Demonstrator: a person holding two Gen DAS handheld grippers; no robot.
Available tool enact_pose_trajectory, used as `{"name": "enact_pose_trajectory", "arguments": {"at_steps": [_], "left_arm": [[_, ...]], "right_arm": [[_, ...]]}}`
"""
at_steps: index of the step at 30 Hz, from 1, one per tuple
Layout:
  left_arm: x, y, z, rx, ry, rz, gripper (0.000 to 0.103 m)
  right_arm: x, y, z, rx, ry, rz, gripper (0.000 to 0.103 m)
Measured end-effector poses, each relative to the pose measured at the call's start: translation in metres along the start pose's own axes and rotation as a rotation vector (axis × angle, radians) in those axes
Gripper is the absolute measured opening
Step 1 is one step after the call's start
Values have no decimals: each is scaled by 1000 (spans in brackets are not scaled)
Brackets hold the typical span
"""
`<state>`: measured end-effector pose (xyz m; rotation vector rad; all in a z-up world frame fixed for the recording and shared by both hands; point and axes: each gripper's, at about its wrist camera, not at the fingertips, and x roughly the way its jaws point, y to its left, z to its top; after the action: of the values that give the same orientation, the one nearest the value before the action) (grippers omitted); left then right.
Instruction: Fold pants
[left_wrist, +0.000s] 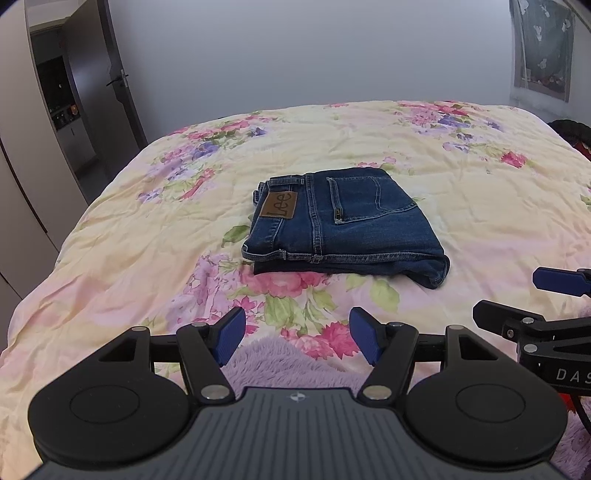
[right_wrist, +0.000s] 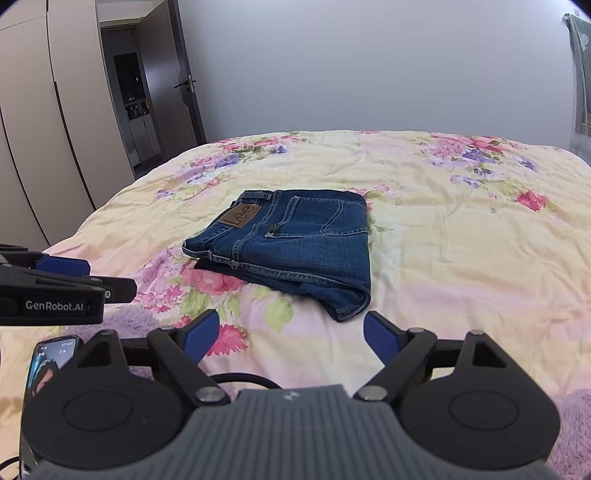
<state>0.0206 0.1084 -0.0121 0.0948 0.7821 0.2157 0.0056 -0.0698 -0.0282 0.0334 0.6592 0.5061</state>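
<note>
A pair of dark blue jeans (left_wrist: 343, 225) lies folded into a compact rectangle in the middle of the bed, back pocket and brown leather patch facing up. The same jeans (right_wrist: 291, 243) show in the right wrist view. My left gripper (left_wrist: 297, 338) hovers near the bed's front edge, short of the jeans, open with nothing between its blue pads. My right gripper (right_wrist: 291, 338) hovers just in front of the jeans' near right corner, also open and empty. Each gripper shows side-on in the other's view: the right gripper (left_wrist: 524, 295), the left gripper (right_wrist: 92, 277).
The bed carries a yellow floral quilt (left_wrist: 461, 229). A purple fuzzy blanket (left_wrist: 288, 365) lies at the near edge. A phone (right_wrist: 50, 363) rests at the lower left. Wardrobe doors (right_wrist: 48, 140) and an open doorway (right_wrist: 136, 99) stand at the left, a grey wall behind.
</note>
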Motion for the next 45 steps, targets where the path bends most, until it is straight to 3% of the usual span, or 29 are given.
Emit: {"name": "enact_pose_trajectory", "arguments": {"at_steps": [45], "left_arm": [[-3,-1,-1,3,-3,1,76]], "right_arm": [[-2,-1,0,2,-3,4,81]]}}
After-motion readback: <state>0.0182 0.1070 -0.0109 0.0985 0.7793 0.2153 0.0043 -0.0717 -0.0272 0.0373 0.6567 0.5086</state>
